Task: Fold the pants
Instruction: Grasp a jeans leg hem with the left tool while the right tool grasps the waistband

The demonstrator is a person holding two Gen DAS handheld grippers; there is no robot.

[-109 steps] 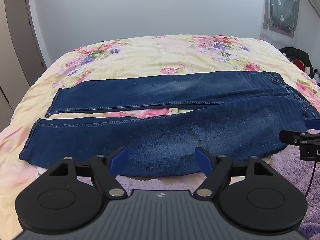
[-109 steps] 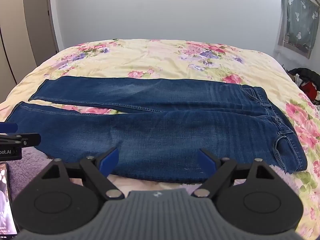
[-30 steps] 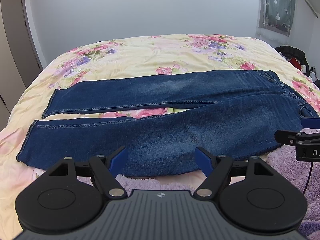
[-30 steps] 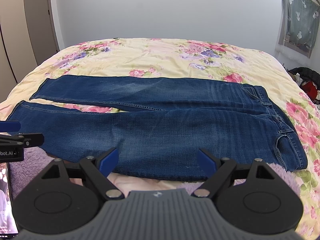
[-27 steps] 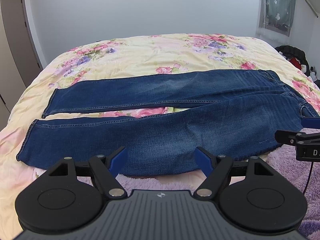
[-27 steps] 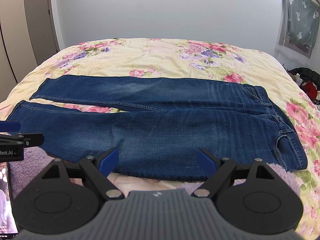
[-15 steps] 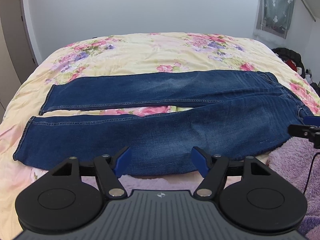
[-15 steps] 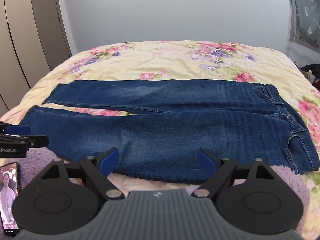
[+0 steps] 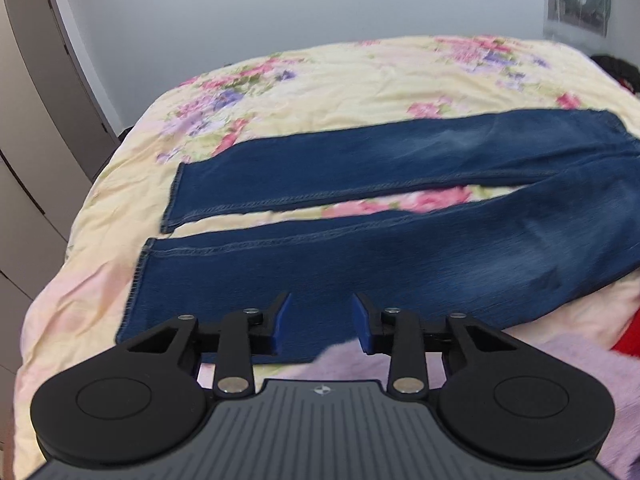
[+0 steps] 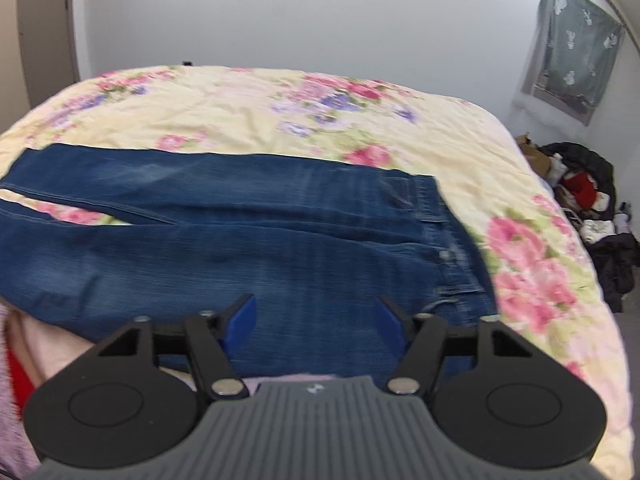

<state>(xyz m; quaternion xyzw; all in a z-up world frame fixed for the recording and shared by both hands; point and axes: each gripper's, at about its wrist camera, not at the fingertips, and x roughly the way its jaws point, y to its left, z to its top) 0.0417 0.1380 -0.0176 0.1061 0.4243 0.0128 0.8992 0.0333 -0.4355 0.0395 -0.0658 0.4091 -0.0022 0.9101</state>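
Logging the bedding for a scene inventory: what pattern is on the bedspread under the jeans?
The bedspread is pale yellow with pink and purple flowers, clearest in the right wrist view.

Soft, even light; motion blur throughout, fisheye bending and dark corners.

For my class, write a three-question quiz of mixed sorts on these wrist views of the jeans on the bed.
1. True or false: the jeans are already folded in half.
2. Which end of the jeans does the right gripper face? A) the hems B) the waistband C) neither
3. Fill in: the left gripper sits at the near leg's ____ end.

Key
1. False: both legs lie spread out flat on the floral bedspread.
2. B: the waistband lies just beyond it.
3. Hem. Both grippers' jaws have just been closing, with the near edge of the denim in front of them, but no pad visibly presses on it.
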